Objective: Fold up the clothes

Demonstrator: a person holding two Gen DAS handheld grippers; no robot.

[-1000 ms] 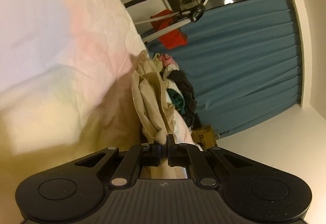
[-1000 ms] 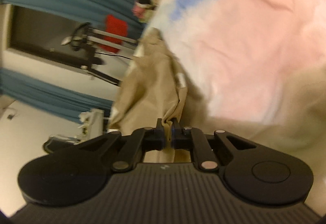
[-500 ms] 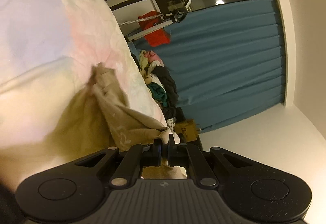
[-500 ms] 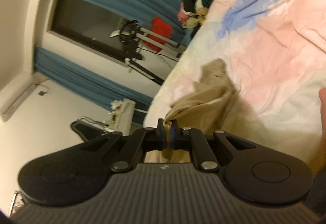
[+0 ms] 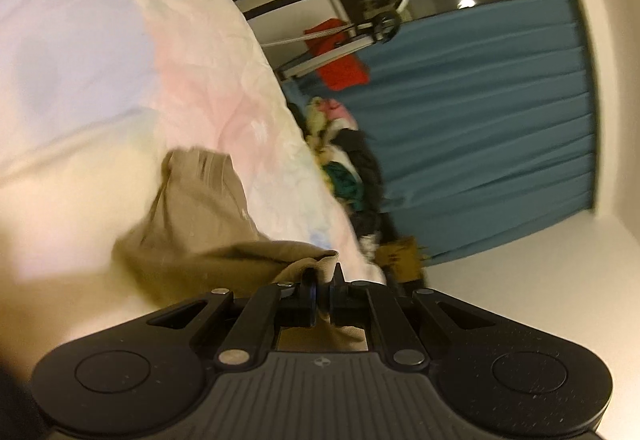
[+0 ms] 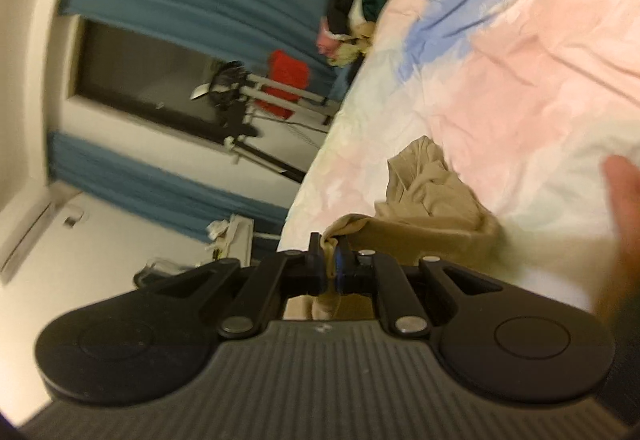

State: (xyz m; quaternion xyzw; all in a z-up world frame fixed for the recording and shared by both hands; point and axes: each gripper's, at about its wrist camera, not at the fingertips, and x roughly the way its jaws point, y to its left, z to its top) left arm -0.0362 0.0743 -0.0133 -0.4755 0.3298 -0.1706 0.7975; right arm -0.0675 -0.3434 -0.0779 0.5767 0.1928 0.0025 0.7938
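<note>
A beige garment point(image 5: 200, 224) lies spread on the pastel bedspread point(image 5: 120, 60). My left gripper point(image 5: 323, 282) is shut on one bunched edge of it, near the bed's side. In the right wrist view the same beige garment point(image 6: 428, 208) trails away over the pastel bedspread point(image 6: 520, 60), and my right gripper point(image 6: 329, 260) is shut on another bunched edge. The cloth between the two grips hangs loose and creased. Both views are blurred and tilted.
A pile of mixed clothes point(image 5: 344, 160) sits at the bed's far end, seen too as the clothes pile point(image 6: 364, 0). Blue curtains point(image 5: 500, 120), a red item on a metal rack point(image 5: 340, 60) and a dark window stand behind. A hand point(image 6: 624, 208) shows at the right edge.
Both grippers have pulled back and down with the beige garment, which went from hanging bunched close to the cameras to lying stretched out on the bedspread. Both stay shut.
</note>
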